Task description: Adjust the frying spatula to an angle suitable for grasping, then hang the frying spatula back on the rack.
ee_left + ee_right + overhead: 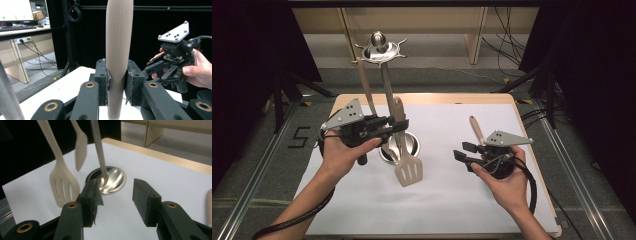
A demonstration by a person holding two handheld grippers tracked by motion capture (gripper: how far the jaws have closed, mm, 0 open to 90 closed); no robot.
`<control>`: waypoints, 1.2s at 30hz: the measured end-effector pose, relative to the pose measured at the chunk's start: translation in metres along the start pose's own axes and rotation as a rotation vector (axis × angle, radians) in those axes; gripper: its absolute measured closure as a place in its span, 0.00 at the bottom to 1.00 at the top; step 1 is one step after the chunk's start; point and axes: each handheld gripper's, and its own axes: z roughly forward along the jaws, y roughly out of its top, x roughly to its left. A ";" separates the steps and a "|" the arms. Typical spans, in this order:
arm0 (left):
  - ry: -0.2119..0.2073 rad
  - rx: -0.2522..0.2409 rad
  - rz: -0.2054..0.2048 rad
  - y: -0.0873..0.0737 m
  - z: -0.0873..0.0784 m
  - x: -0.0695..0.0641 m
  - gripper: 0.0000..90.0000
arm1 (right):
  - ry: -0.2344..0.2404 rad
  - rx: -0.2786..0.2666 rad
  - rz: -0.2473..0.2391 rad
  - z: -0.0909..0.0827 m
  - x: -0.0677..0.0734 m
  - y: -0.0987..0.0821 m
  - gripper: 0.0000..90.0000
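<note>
A beige slotted spatula [408, 171] hangs head down over the steel base [413, 145] of a utensil stand. My left gripper [397, 125] is shut on its handle [117, 45], which stands upright between the pads [117, 82]. In the right gripper view the spatula's head [63, 182] floats just left of the base [113, 180]. My right gripper [466, 152] is held open above the white sheet, to the right of the stand, with nothing between its jaws [116, 197]. The left gripper view shows it too [162, 72], in a hand.
The stand's steel pole [386, 85] rises to a hooked top [379, 47]. A second pale utensil [365, 85] hangs beside the pole [81, 147]. A wooden-handled utensil [476, 130] lies on the white sheet [452, 200] behind the right gripper.
</note>
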 end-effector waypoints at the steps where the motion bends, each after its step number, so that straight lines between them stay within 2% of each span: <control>1: 0.002 0.004 0.008 0.001 -0.002 0.001 0.82 | -0.001 -0.014 -0.009 0.000 -0.002 -0.001 0.62; 2: 0.003 0.002 0.008 0.001 -0.002 0.001 0.82 | -0.003 -0.009 0.010 -0.001 -0.003 -0.003 0.62; 3: 0.007 0.000 0.007 0.002 -0.004 0.002 0.82 | -0.018 -0.001 -0.007 -0.002 -0.005 -0.003 0.62; 4: 0.011 0.001 0.008 0.003 -0.005 0.003 0.82 | -0.006 -0.006 0.015 -0.002 -0.007 -0.004 0.62; 7: 0.012 -0.005 0.010 0.004 -0.009 0.005 0.82 | -0.011 -0.006 0.024 -0.003 -0.010 -0.005 0.62; 8: 0.014 -0.006 0.007 0.004 -0.010 0.005 0.82 | -0.016 -0.006 0.005 -0.003 -0.012 -0.005 0.62; 9: 0.014 -0.007 0.007 0.004 -0.011 0.006 0.82 | -0.015 -0.006 0.031 -0.003 -0.011 -0.005 0.62; 10: 0.016 -0.009 0.007 0.004 -0.012 0.007 0.82 | -0.016 -0.012 -0.001 -0.003 -0.014 -0.005 0.62; 12: 0.017 -0.011 0.007 0.005 -0.013 0.008 0.82 | -0.022 -0.002 0.024 -0.003 -0.014 -0.006 0.63; 13: 0.020 -0.013 0.005 0.005 -0.014 0.009 0.82 | -0.039 0.002 0.008 -0.005 -0.015 -0.006 0.62; 14: 0.023 -0.015 0.006 0.005 -0.014 0.009 0.82 | -0.025 0.002 0.034 -0.004 -0.014 -0.008 0.63; 16: 0.023 -0.021 0.002 0.006 -0.015 0.010 0.82 | -0.021 0.008 0.034 -0.005 -0.015 -0.008 0.63; 17: 0.025 -0.023 -0.005 0.007 -0.015 0.011 0.82 | -0.034 0.013 0.041 -0.006 -0.014 -0.009 0.63; 18: 0.020 -0.023 0.000 0.008 -0.015 0.011 0.82 | -0.031 0.007 0.026 -0.007 -0.015 -0.009 0.63; 21: 0.017 -0.021 0.007 0.011 -0.015 0.013 0.82 | -0.030 -0.006 0.028 -0.008 -0.018 -0.009 0.63; 23: 0.013 -0.020 0.010 0.013 -0.015 0.015 0.82 | -0.046 -0.002 0.024 -0.010 -0.019 -0.009 0.63; 24: 0.011 -0.022 0.007 0.013 -0.015 0.015 0.82 | -0.039 0.002 0.055 -0.010 -0.017 -0.009 0.63; 25: 0.007 -0.020 0.012 0.014 -0.015 0.017 0.82 | -0.037 -0.002 0.035 -0.010 -0.019 -0.009 0.63; 31: -0.011 -0.030 0.001 0.014 -0.013 0.024 0.82 | -0.053 -0.010 0.023 -0.010 -0.018 -0.010 0.63; 32: -0.008 -0.031 -0.002 0.015 -0.013 0.024 0.82 | -0.039 -0.008 0.036 -0.010 -0.017 -0.010 0.63; 33: -0.006 -0.029 0.000 0.015 -0.013 0.025 0.82 | -0.043 -0.003 0.035 -0.011 -0.017 -0.010 0.63; 34: -0.003 -0.025 -0.002 0.015 -0.012 0.026 0.82 | -0.039 -0.001 0.066 -0.012 -0.014 -0.010 0.63; 36: 0.000 -0.022 0.001 0.017 -0.012 0.028 0.82 | -0.041 0.012 0.054 -0.012 -0.014 -0.010 0.63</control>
